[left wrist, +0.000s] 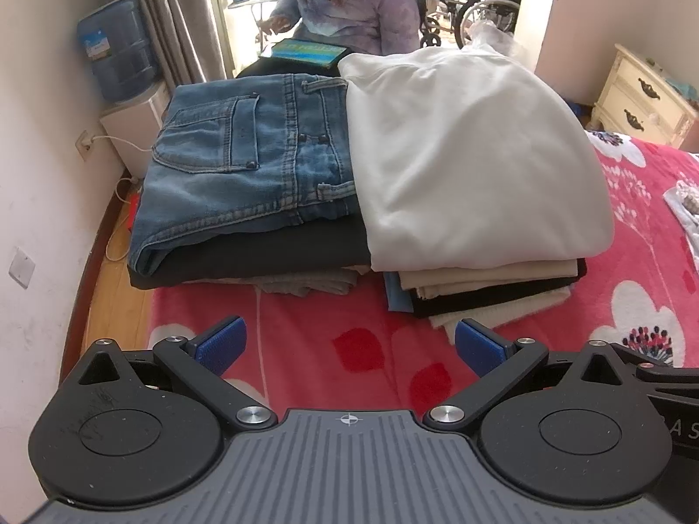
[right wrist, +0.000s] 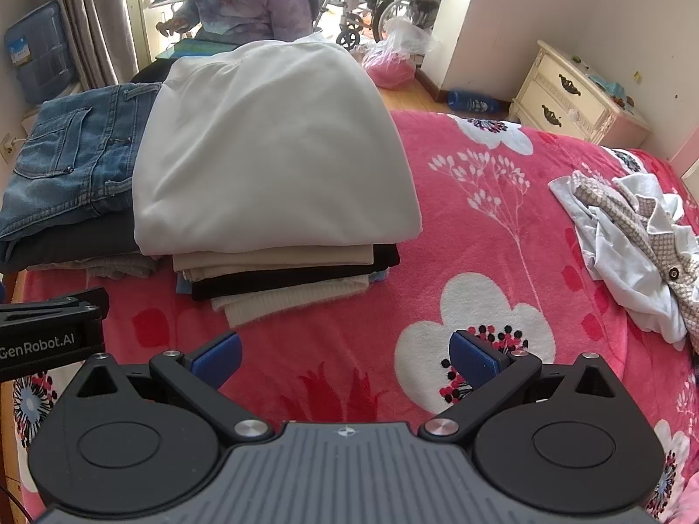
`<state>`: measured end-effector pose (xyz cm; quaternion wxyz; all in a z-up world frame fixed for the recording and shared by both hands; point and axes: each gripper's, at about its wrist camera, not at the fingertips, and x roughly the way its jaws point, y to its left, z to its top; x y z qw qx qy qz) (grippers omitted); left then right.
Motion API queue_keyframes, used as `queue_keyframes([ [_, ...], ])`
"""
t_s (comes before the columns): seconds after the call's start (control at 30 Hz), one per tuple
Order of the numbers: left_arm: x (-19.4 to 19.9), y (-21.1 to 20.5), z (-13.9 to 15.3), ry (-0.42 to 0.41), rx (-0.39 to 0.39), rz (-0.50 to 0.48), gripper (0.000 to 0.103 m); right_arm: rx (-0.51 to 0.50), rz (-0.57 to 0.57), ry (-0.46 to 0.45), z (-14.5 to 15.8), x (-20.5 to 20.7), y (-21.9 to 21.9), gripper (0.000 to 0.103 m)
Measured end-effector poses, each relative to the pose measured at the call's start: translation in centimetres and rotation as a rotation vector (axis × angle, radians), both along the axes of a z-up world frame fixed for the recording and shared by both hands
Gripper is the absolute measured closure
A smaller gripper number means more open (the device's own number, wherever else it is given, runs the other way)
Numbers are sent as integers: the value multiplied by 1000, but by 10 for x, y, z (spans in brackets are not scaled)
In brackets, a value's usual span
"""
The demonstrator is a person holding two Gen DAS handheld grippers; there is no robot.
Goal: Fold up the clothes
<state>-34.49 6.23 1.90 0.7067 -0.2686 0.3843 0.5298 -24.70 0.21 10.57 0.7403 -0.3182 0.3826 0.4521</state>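
Observation:
Two stacks of folded clothes stand on a pink flowered blanket. Folded blue jeans top the left stack over dark and grey garments. A folded white top tops the right stack over beige, black and cream layers. A crumpled white and checked garment lies unfolded at the right of the bed. My left gripper hovers open just in front of the stacks, holding nothing. My right gripper is open and empty too, a little right of the stacks over the blanket.
A person in a purple jacket sits beyond the bed with a tablet. A water dispenser stands at the left wall. A cream nightstand, a wheelchair and a pink bag are at the right.

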Motion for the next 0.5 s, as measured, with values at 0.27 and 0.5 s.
queue_keyframes([
  [0.27, -1, 1, -2, -1, -6, 4, 0, -6, 2, -2, -1, -1, 1, 0],
  [0.5, -2, 2, -2, -5, -9, 11, 0, -9, 5, -5, -2, -3, 2, 0],
])
